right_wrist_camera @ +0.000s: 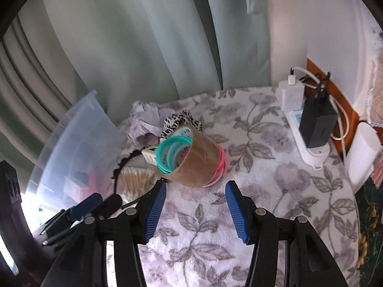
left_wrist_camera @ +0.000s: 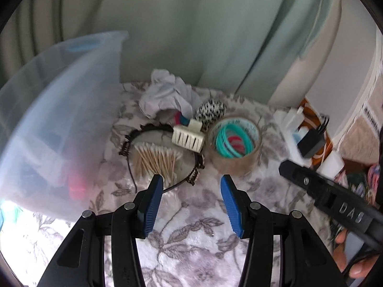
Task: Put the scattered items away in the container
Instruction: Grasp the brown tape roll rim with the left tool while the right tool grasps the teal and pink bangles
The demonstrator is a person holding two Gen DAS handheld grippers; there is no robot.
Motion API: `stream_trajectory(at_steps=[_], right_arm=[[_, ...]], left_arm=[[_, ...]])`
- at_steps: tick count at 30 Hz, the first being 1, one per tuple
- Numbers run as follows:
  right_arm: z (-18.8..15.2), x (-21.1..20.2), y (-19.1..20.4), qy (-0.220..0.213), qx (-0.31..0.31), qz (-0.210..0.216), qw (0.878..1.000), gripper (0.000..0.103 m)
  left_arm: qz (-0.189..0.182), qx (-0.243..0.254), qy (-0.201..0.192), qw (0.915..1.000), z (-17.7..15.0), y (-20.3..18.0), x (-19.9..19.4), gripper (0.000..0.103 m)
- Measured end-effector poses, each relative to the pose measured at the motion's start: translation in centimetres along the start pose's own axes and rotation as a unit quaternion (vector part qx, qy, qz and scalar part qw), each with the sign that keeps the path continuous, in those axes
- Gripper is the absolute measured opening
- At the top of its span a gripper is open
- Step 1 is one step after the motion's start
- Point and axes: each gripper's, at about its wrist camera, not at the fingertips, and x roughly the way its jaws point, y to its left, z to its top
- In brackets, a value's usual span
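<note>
Along the left side of both views, a translucent plastic container (left_wrist_camera: pixel 57 119) stands on a floral blanket (left_wrist_camera: pixel 191 244), dim shapes and a red blur showing through its wall. At mid-frame, just right of it, loose items lie bunched together: crumpled white paper (left_wrist_camera: pixel 165 93), a dark toothed headband (left_wrist_camera: pixel 153 153) curving around a fan of cotton swabs (left_wrist_camera: pixel 155 157), a roll of brown tape (left_wrist_camera: pixel 233 148) with teal and pink bangles (left_wrist_camera: pixel 233 142) nested in its core, a leopard-print scrunchie (left_wrist_camera: pixel 211 111) and a cream hair claw (left_wrist_camera: pixel 188 137).

At the bottom of each frame, the left gripper (left_wrist_camera: pixel 192 183) and right gripper (right_wrist_camera: pixel 195 187) hover above the blanket with blue pads spread wide, neither gripping anything. The left points at the swabs and headband, the right at the tape roll.

Risks, judged from this layout: the bangles sit loose in the roll and could slide out if it tips when lifted; the swabs would likely scatter under a pinch; the headband could drag the claw along. At the right edge, a black charger (right_wrist_camera: pixel 318 124) on a white power strip (right_wrist_camera: pixel 308 143) is best avoided.
</note>
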Motion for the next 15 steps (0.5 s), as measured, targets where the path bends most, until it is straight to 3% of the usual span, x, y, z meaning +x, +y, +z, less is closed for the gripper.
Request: stream_trajectory(at_steps=[3,15], right_arm=[[0.4,1.2,0.0,0.007,-0.002,-0.002,1.000,0.056],[1.8,4.5,-1.0,0.015,0.014,-0.004,1.000,0.056]], left_arm=[[-0.008,0.011,0.010,0.9999,-0.1,-0.2,1.6,0.051],[-0.062,-0.005,-0.012,0.9980,3.3,-1.0,3.4,0.051]])
